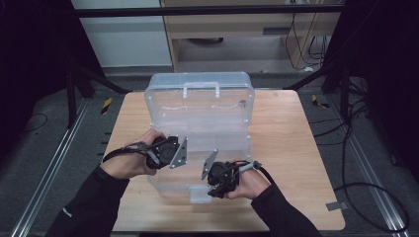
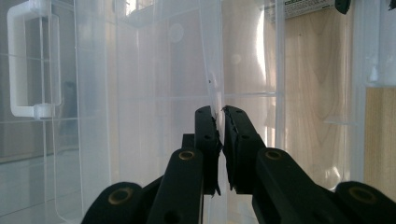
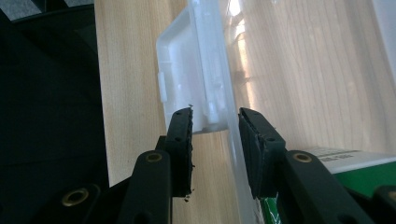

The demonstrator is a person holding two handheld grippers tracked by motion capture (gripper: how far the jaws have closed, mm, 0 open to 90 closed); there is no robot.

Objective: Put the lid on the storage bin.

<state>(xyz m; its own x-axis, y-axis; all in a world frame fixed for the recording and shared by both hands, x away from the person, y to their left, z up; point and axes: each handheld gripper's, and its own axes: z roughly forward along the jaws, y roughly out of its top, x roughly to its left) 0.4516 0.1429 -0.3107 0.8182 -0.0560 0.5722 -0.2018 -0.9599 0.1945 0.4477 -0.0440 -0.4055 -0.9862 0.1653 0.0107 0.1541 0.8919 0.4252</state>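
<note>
A clear plastic storage box (image 1: 197, 128) lies open on the wooden table (image 1: 291, 148), its lid (image 1: 200, 96) with a white handle (image 2: 32, 60) standing up at the back. My left gripper (image 1: 173, 149) is at the box's left side. In the left gripper view its jaws (image 2: 220, 112) stand almost together, pinching a thin clear plastic edge (image 2: 215, 84) of the box. My right gripper (image 1: 213, 189) is at the front wall. There its jaws (image 3: 215, 114) stand apart astride the clear front wall (image 3: 233, 154), which runs close along the right pad. The white latch (image 3: 191, 79) sits just past the tips.
A green item with a white label (image 3: 355, 170) shows through the box wall, low and right in the right gripper view. Black frame legs, rails and cables (image 1: 356, 187) surround the table on the grey floor. Bare wood lies to the right of the box.
</note>
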